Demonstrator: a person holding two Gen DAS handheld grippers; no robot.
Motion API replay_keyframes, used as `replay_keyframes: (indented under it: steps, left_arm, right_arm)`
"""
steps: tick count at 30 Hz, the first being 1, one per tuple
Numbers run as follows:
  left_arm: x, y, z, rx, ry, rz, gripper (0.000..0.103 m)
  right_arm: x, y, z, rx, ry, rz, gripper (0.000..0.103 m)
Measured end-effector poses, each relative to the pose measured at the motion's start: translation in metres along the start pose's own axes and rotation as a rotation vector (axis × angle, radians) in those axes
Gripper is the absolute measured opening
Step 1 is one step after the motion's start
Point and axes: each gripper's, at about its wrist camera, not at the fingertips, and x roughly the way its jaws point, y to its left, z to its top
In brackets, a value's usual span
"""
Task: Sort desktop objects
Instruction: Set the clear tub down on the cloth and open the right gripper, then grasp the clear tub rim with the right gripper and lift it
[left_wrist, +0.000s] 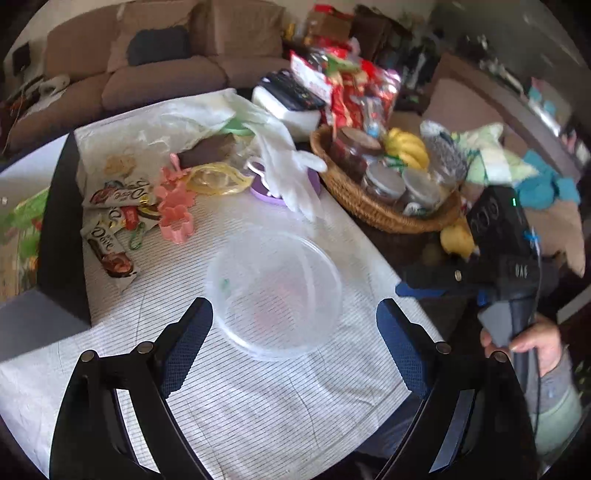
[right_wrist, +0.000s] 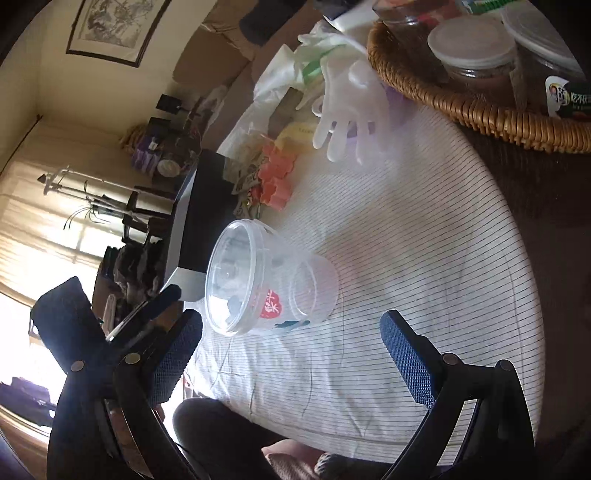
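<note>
A clear, round plastic container (left_wrist: 275, 295) with a red heart label stands upright and open on the white striped cloth (left_wrist: 258, 406) over the desk. Behind it lie pink flower-shaped cookie cutters (left_wrist: 175, 206), brown-and-white chocolate wrappers (left_wrist: 110, 236), a yellow ring-shaped cutter (left_wrist: 216, 181) and a translucent white disposable glove (left_wrist: 295, 173) draped over a purple lid (left_wrist: 266, 194).
</note>
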Motion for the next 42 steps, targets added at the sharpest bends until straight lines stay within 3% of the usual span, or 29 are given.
replay_keyframes:
  steps: [4, 9, 13, 19, 24, 30, 33, 36, 42]
  left_arm:
    - [0.001, 0.065, -0.008, -0.181, -0.004, -0.036, 0.095]
    - [0.010, 0.111, -0.038, -0.324, -0.054, -0.161, 0.103]
    - [0.017, 0.127, -0.044, -0.361, -0.087, -0.211, 0.103]
    - [0.051, 0.127, -0.001, -0.315, -0.048, -0.340, 0.103]
    - [0.108, 0.116, 0.037, -0.300, 0.103, -0.499, 0.103]
    - [0.131, 0.087, 0.021, -0.208, 0.226, -0.616, 0.102]
    - [0.124, 0.090, 0.015, -0.233, 0.205, -0.651, 0.102]
    - [0.112, 0.094, 0.017, -0.235, 0.183, -0.661, 0.102]
    - [0.044, 0.125, 0.011, -0.337, -0.052, -0.597, 0.103]
  right_arm:
    - [0.014, 0.030, -0.019, -0.157, -0.045, -0.064, 0.100]
    - [0.044, 0.089, -0.053, -0.499, -0.208, -0.292, 0.103]
    - [0.081, 0.110, -0.073, -0.695, -0.187, -0.442, 0.103]
    - [0.111, 0.100, -0.074, -0.676, -0.198, -0.456, 0.103]
    - [0.132, 0.100, -0.070, -0.696, -0.197, -0.505, 0.103]
    - [0.165, 0.096, -0.055, -0.730, -0.189, -0.607, 0.103]
    - [0.172, 0.088, -0.049, -0.737, -0.189, -0.593, 0.103]
    - [0.156, 0.090, -0.039, -0.700, -0.231, -0.492, 0.098]
    - [0.109, 0.101, -0.015, -0.601, -0.285, -0.315, 0.098]
